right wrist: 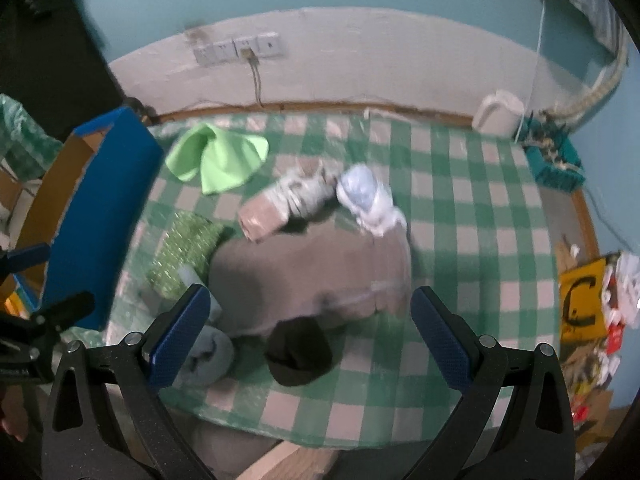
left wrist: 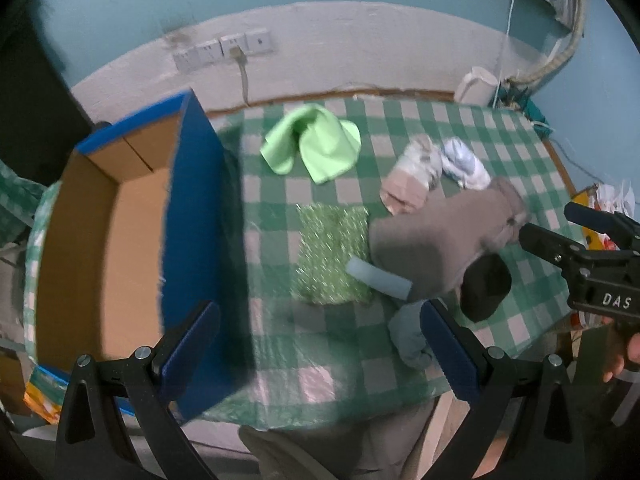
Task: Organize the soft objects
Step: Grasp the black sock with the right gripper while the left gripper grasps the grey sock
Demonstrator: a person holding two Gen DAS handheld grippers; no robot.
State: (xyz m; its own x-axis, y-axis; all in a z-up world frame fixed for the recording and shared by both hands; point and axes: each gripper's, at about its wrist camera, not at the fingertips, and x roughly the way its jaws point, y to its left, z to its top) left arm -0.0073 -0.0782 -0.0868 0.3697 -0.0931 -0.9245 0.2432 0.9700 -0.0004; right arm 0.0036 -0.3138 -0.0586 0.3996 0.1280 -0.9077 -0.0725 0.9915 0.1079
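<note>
An open blue cardboard box point(left wrist: 120, 216) stands at the table's left; it also shows in the right wrist view point(right wrist: 100, 216). Soft objects lie on the green checked cloth: a lime cloth point(left wrist: 312, 142) point(right wrist: 218, 156), a sparkly green pad point(left wrist: 332, 256) point(right wrist: 184, 252), a grey-brown garment point(left wrist: 436, 240) point(right wrist: 304, 276), a black sock point(left wrist: 484, 286) point(right wrist: 298, 350), a blue-grey roll point(left wrist: 410, 334) point(right wrist: 208, 354), a beige bundle point(left wrist: 412, 176) point(right wrist: 284, 204) and a white-blue bundle point(left wrist: 464, 162) point(right wrist: 368, 200). My left gripper point(left wrist: 320, 354) is open and empty above the front edge. My right gripper point(right wrist: 310, 334) is open above the garment and black sock.
A white kettle point(right wrist: 498, 114) stands at the back right by a teal basket point(right wrist: 554, 164). Wall sockets point(left wrist: 224, 50) sit behind the table. A yellow packet and clutter point(right wrist: 584, 304) lie beyond the right edge. The table's front edge is close below both grippers.
</note>
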